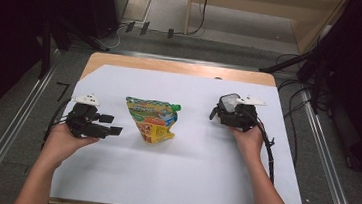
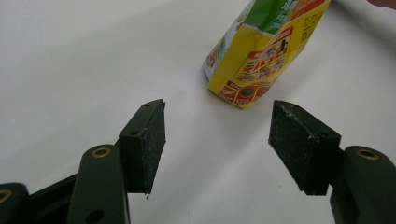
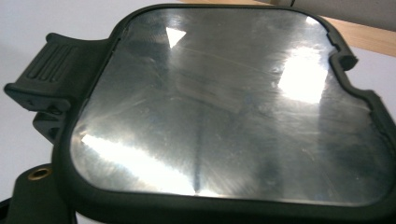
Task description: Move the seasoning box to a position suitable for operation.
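A yellow and green spout pouch [image 1: 151,119] lies flat on the white sheet [image 1: 187,168], its green cap pointing right. My left gripper [image 1: 111,124] is just left of it, aimed at it and open. In the left gripper view the pouch [image 2: 261,51] lies beyond the two bare pads [image 2: 149,140], apart from them. My right gripper [image 1: 228,109] is at the right of the sheet with a flat black-rimmed clear lid [image 1: 228,104] at its front. In the right gripper view the lid [image 3: 224,107] covers the jaws, and its ribbed latch tab [image 3: 44,70] sticks out at the left.
The white sheet covers most of a wooden table [image 1: 172,66] with metal rails along both sides. Black stands and cables [image 1: 293,62] crowd the floor beyond the far edge. A cable [image 1: 269,155] trails from the right gripper along the forearm.
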`<action>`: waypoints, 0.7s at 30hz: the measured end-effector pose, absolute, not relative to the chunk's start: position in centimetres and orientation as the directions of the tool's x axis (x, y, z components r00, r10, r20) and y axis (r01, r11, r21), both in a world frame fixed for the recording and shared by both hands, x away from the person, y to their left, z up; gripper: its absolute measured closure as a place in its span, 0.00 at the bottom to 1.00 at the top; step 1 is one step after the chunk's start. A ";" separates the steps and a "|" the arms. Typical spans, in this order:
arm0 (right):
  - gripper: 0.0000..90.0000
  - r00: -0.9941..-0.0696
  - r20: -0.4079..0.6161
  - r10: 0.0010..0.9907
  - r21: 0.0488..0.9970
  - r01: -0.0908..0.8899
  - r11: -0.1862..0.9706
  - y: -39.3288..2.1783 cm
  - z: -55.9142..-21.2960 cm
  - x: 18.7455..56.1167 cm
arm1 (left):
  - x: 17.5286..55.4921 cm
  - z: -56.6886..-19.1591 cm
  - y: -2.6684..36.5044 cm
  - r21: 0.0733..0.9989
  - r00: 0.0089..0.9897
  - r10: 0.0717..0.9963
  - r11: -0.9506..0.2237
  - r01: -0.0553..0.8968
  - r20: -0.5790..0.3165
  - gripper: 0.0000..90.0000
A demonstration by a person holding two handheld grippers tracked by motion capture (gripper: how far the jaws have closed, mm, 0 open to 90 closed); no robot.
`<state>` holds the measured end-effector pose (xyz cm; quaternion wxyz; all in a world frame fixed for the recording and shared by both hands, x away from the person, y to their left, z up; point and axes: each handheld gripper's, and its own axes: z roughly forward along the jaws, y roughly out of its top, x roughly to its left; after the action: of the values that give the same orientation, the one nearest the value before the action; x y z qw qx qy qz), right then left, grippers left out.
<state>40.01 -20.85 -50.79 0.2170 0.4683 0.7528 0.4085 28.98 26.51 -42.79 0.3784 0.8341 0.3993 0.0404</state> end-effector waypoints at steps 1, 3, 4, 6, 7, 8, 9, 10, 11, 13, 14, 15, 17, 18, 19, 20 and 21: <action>0.17 -0.469 0.056 0.881 0.817 0.529 0.229 -20.9 -50.8 40.0 | 29.0 -42.8 26.5 0.663 0.679 0.696 -0.397 0.635 -0.234 0.41; 0.17 -0.466 0.057 0.883 0.815 0.532 0.228 -20.9 -50.7 40.0 | 28.9 -42.8 26.4 0.665 0.683 0.690 -0.397 0.633 -0.238 0.42; 0.17 -0.463 0.057 0.884 0.815 0.533 0.227 -20.8 -50.7 40.0 | 28.9 -42.7 26.4 0.665 0.685 0.689 -0.399 0.631 -0.237 0.42; 0.17 -0.458 0.059 0.887 0.814 0.537 0.223 -20.8 -50.6 40.0 | 28.8 -42.6 26.3 0.670 0.691 0.683 -0.400 0.625 -0.238 0.42; 0.17 -0.455 0.061 0.889 0.811 0.542 0.222 -20.8 -50.5 40.0 | 28.8 -42.5 26.3 0.674 0.697 0.677 -0.403 0.619 -0.236 0.42; 0.17 -0.451 0.059 0.890 0.808 0.545 0.223 -20.9 -50.4 40.0 | 28.7 -42.4 26.2 0.676 0.701 0.673 -0.404 0.616 -0.236 0.42; 0.17 -0.451 0.058 0.890 0.809 0.543 0.222 -20.9 -50.3 40.0 | 28.6 -42.4 26.2 0.680 0.709 0.665 -0.408 0.609 -0.236 0.42; 0.17 -0.454 0.056 0.889 0.813 0.538 0.223 -20.9 -50.2 39.9 | 28.6 -42.3 26.1 0.680 0.711 0.662 -0.410 0.608 -0.236 0.42; 0.17 -0.456 0.056 0.888 0.816 0.534 0.223 -21.0 -50.0 39.9 | 28.5 -42.2 26.1 0.678 0.716 0.656 -0.416 0.606 -0.237 0.43; 0.17 -0.455 0.065 0.888 0.823 0.527 0.211 -21.0 -49.7 39.7 | 28.3 -42.2 26.0 0.675 0.719 0.654 -0.423 0.605 -0.235 0.43; 0.17 -0.458 0.068 0.886 0.826 0.524 0.208 -21.1 -49.5 39.7 | 28.2 -42.1 26.0 0.674 0.724 0.650 -0.430 0.601 -0.231 0.43; 0.17 -0.461 0.072 0.885 0.827 0.523 0.206 -21.1 -49.3 39.5 | 28.1 -42.1 25.9 0.672 0.726 0.647 -0.433 0.601 -0.233 0.43; 0.17 -0.468 0.072 0.881 0.827 0.522 0.210 -21.1 -49.0 39.2 | 27.9 -42.0 25.7 0.674 0.731 0.641 -0.435 0.597 -0.234 0.43; 0.17 -0.471 0.072 0.879 0.827 0.521 0.211 -21.0 -48.9 39.1 | 27.8 -41.9 25.6 0.676 0.736 0.636 -0.438 0.592 -0.233 0.43; 0.17 -0.476 0.074 0.876 0.826 0.521 0.214 -21.0 -48.8 38.8 | 27.6 -41.8 25.5 0.678 0.740 0.629 -0.438 0.590 -0.238 0.44; 0.17 -0.481 0.072 0.874 0.826 0.519 0.218 -21.0 -48.6 38.6 | 27.5 -41.7 25.3 0.680 0.747 0.620 -0.442 0.585 -0.240 0.44; 0.17 -0.486 0.075 0.871 0.826 0.520 0.219 -20.9 -48.4 38.3 | 27.5 -41.7 25.2 0.679 0.750 0.614 -0.443 0.585 -0.246 0.44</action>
<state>38.26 -20.94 -48.41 0.2085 0.4620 0.7524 0.4206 27.45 25.15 -41.65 0.3922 0.8493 0.3529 0.0182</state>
